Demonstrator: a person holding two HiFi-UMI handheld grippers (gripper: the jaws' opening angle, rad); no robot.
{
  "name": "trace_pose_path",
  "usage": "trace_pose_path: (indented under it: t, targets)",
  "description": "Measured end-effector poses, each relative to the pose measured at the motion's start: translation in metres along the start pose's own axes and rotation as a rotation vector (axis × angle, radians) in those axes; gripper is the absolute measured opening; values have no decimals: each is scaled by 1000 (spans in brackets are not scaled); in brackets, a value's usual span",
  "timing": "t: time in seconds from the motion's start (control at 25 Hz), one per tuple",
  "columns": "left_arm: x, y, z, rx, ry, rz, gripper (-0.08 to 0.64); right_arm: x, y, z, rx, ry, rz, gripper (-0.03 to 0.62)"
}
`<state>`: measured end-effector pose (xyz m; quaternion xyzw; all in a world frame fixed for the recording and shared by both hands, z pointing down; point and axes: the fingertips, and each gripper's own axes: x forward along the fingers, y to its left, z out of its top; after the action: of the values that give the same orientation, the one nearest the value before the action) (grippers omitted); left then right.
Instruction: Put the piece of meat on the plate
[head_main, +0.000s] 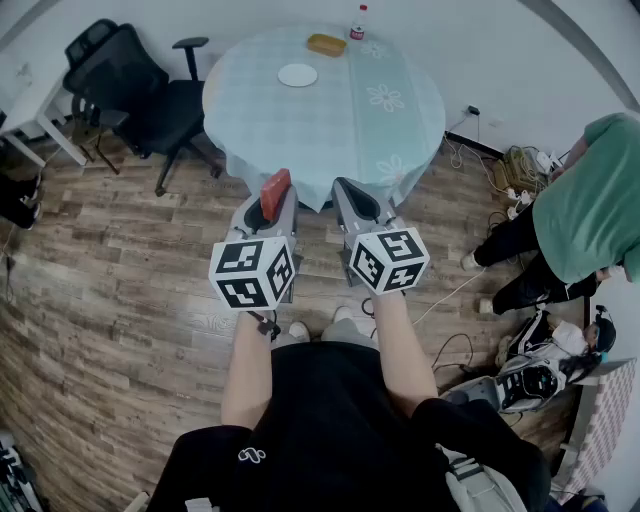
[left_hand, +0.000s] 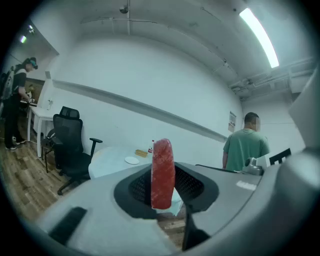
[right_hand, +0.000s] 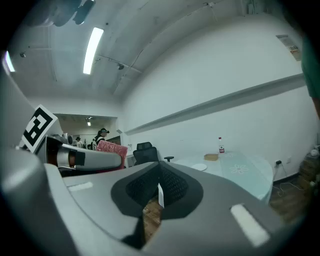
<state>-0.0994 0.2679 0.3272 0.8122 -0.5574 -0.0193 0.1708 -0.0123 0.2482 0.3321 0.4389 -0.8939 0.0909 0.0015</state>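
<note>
Both are held roughly level before the surface (head_main: 320, 120): meat (left_hand: 162, 172) is pinched upright by the left gripper (left_hand: 162, 186) fingers; right gripper (right_hand: 159, 192) fingers are pressed together.

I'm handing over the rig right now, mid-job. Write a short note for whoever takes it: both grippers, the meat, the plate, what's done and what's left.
Left gripper: shut on the piece of meat, which stands on edge between the jaws, held in the air at the near edge of the round table.
Right gripper: jaws together, nothing in them, alongside the left one.
Plate: white, empty, on the table's far side, near a brown block and a bottle.
Done: the meat is in the grip.
Left: reach across the table, lower the meat onto the plate, open the jaws.
</note>
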Motion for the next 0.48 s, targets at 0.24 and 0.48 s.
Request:
trace_pose_path:
  t: [0.24, 0.48]
  targets:
    - [-8, -6, 0, -8, -11, -14, 91, -8, 15, 2, -28, -4, 21, 5]
    - [-4, -19, 0, -15, -21, -46, 91, -19, 7, 1, -60, 12, -30, 6]
